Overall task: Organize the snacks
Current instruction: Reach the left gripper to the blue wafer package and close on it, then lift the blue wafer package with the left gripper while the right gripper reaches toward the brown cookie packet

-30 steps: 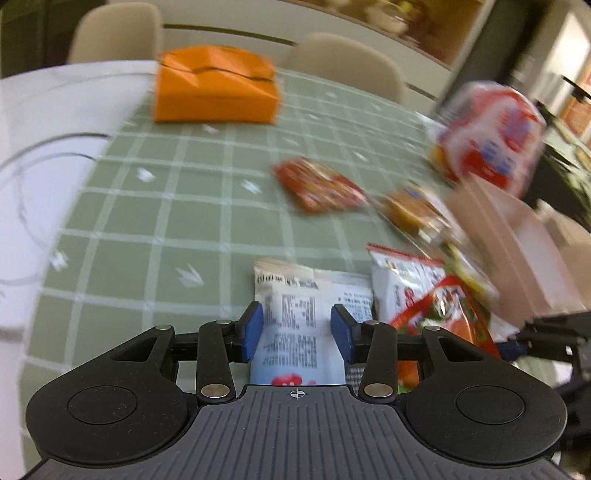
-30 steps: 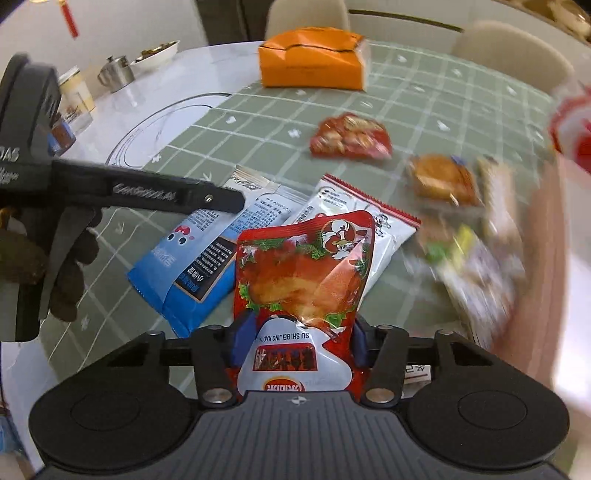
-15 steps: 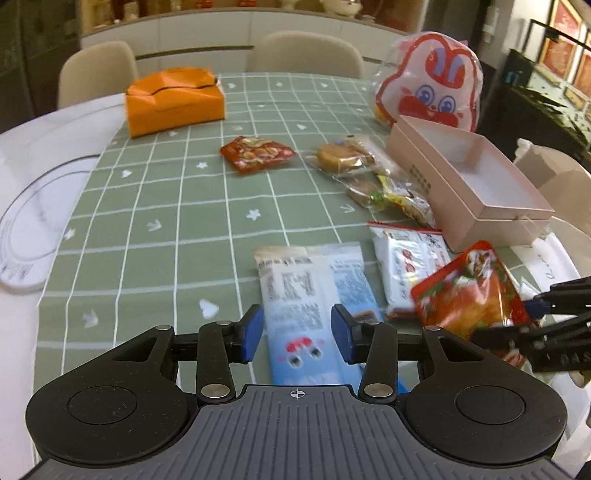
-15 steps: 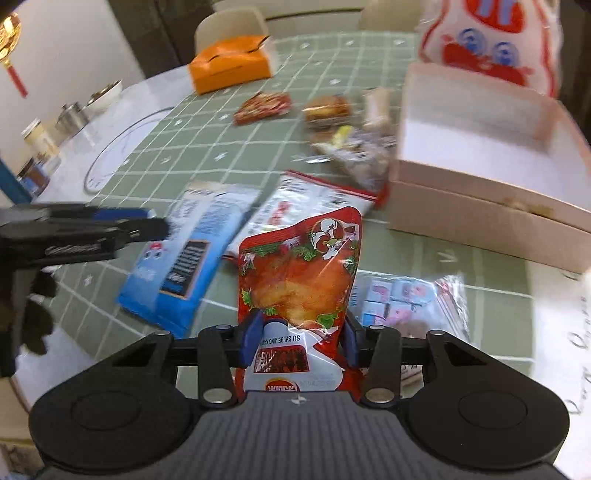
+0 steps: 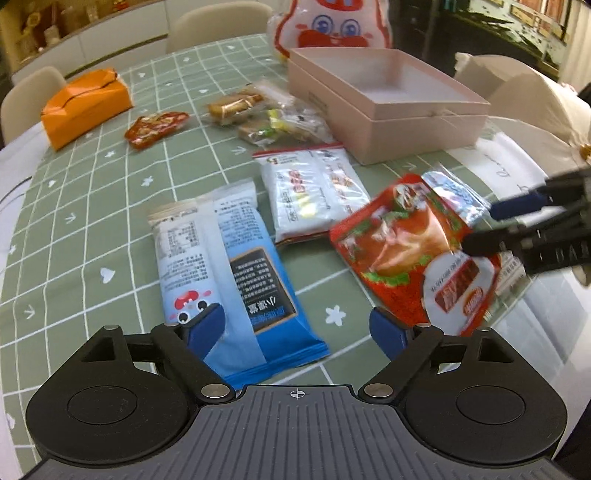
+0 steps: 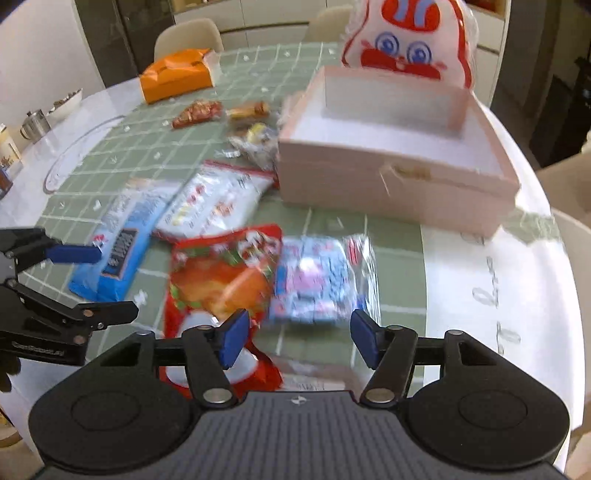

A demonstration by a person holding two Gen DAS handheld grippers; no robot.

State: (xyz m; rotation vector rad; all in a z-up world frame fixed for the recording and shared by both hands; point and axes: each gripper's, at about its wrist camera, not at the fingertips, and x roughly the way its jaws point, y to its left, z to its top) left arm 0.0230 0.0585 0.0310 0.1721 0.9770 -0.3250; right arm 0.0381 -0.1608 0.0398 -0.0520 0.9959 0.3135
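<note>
In the left wrist view my left gripper has its jaws opening wide. The blue snack packet lies flat on the green checked cloth, its near end beside the left pad, unpressed. My right gripper is opening too. The red snack pouch lies loose and blurred by its left pad, with nothing pinched between the pads. A clear packet of blue and pink sweets lies just ahead of it. The open pink box stands beyond. In the left wrist view the right gripper hovers over the red pouch.
A white packet lies between the blue packet and the pink box. Several small wrapped snacks, a small red packet and an orange tissue box sit farther back. A bunny-shaped bag stands behind the box.
Both grippers swung right toward the pink box and opened. The left let go of the blue packet, the right let go of the red pouch, which now lies beside its left pad.
</note>
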